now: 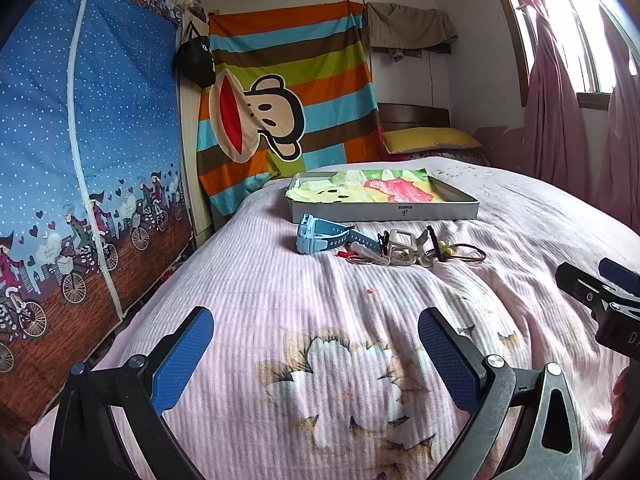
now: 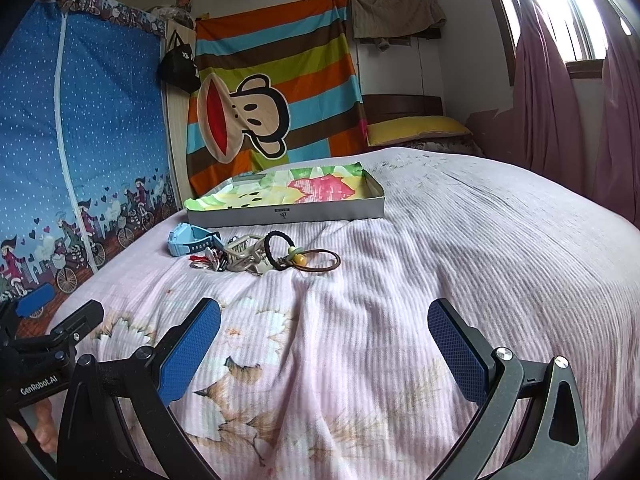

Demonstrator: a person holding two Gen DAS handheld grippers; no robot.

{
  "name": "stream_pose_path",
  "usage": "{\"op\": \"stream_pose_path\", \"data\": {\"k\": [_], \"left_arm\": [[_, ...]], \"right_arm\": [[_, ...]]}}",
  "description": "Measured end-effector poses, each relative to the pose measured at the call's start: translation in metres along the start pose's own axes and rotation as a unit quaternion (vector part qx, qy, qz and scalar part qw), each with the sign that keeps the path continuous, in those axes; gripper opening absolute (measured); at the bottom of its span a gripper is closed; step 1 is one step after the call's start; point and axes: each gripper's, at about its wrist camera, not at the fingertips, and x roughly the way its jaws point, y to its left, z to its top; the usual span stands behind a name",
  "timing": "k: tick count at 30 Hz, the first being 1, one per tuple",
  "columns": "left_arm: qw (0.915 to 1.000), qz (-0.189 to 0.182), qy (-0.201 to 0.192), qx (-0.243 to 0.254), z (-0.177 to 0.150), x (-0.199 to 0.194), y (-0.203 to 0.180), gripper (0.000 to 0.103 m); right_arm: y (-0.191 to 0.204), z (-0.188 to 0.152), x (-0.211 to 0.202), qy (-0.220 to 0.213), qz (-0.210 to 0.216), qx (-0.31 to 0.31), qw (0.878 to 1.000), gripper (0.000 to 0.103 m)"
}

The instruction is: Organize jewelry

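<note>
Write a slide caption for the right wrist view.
Open right gripper above a pink bedspread, facing a blue watch, hair ties and tray.

left gripper [image 1: 316, 354] fingers apart | blue watch [image 1: 320, 234] beside tray [image 1: 386, 211]

Ahead of you a shallow grey rectangular tray [image 1: 386, 211] lined with bright printed paper sits flat on the bedspread. Just before it, a light-blue plastic wristwatch [image 1: 316, 233] lies on its side beside a tangle of beige hair claw [image 2: 244, 254], black hair tie [image 2: 280, 246] and brown elastic loops [image 2: 322, 261].
</note>
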Motion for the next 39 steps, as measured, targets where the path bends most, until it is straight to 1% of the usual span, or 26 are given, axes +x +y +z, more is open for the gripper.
{"op": "stream_pose_path", "data": {"k": [5, 9, 15, 19, 20, 22, 24, 25, 26, 27, 28, 30, 32, 36, 39], "left_arm": [[0.9997, 0.003, 0.014, 0.018, 0.012, 0.015, 0.001, 0.103], [0.9992, -0.008, 0.032, 0.023, 0.027, 0.029, 0.004, 0.103], [0.9951, -0.035, 0.085, 0.034, 0.044, 0.066, 0.006, 0.103], [0.9924, -0.047, 0.109, 0.031, 0.051, 0.092, 0.010, 0.103], [0.9914, -0.055, 0.116, 0.029, 0.053, 0.100, 0.011, 0.101], [0.9884, -0.072, 0.132, 0.023, 0.056, 0.115, 0.012, 0.092], [0.9854, -0.085, 0.146, 0.022, 0.057, 0.128, 0.010, 0.078], [0.9838, -0.091, 0.153, 0.022, 0.057, 0.134, 0.008, 0.073], [0.9818, -0.099, 0.160, 0.022, 0.058, 0.140, 0.007, 0.066], [0.9800, -0.108, 0.166, 0.021, 0.057, 0.145, 0.005, 0.062], [0.9782, -0.116, 0.171, 0.020, 0.057, 0.149, 0.004, 0.060], [0.9741, -0.134, 0.181, 0.019, 0.056, 0.157, -0.001, 0.055], [0.9707, -0.146, 0.189, 0.022, 0.056, 0.165, -0.006, 0.052], [0.9661, -0.157, 0.203, 0.029, 0.053, 0.179, -0.015, 0.051], [0.9655, -0.157, 0.204, 0.038, 0.051, 0.185, -0.021, 0.051]], "right_arm": [[-0.006, 0.012, 0.011, 0.013, -0.006, -0.009, 1.000, 0.102], [-0.009, 0.026, 0.024, 0.021, -0.004, -0.017, 1.000, 0.102], [-0.007, 0.044, 0.050, 0.043, 0.017, -0.043, 0.998, 0.102], [-0.003, 0.052, 0.073, 0.063, 0.042, -0.064, 0.995, 0.102], [-0.004, 0.053, 0.078, 0.066, 0.047, -0.065, 0.995, 0.102], [-0.001, 0.055, 0.090, 0.074, 0.060, -0.071, 0.993, 0.101], [0.004, 0.055, 0.102, 0.083, 0.070, -0.080, 0.991, 0.101], [0.005, 0.055, 0.106, 0.086, 0.072, -0.083, 0.990, 0.097], [0.006, 0.055, 0.111, 0.090, 0.076, -0.087, 0.989, 0.094], [0.007, 0.056, 0.116, 0.095, 0.080, -0.092, 0.988, 0.089], [0.008, 0.056, 0.122, 0.102, 0.083, -0.098, 0.987, 0.085], [0.008, 0.056, 0.134, 0.116, 0.088, -0.103, 0.984, 0.082], [0.009, 0.054, 0.144, 0.127, 0.095, -0.104, 0.982, 0.080], [0.010, 0.051, 0.166, 0.152, 0.108, -0.102, 0.977, 0.075], [0.016, 0.046, 0.182, 0.170, 0.121, -0.098, 0.973, 0.072]]}}
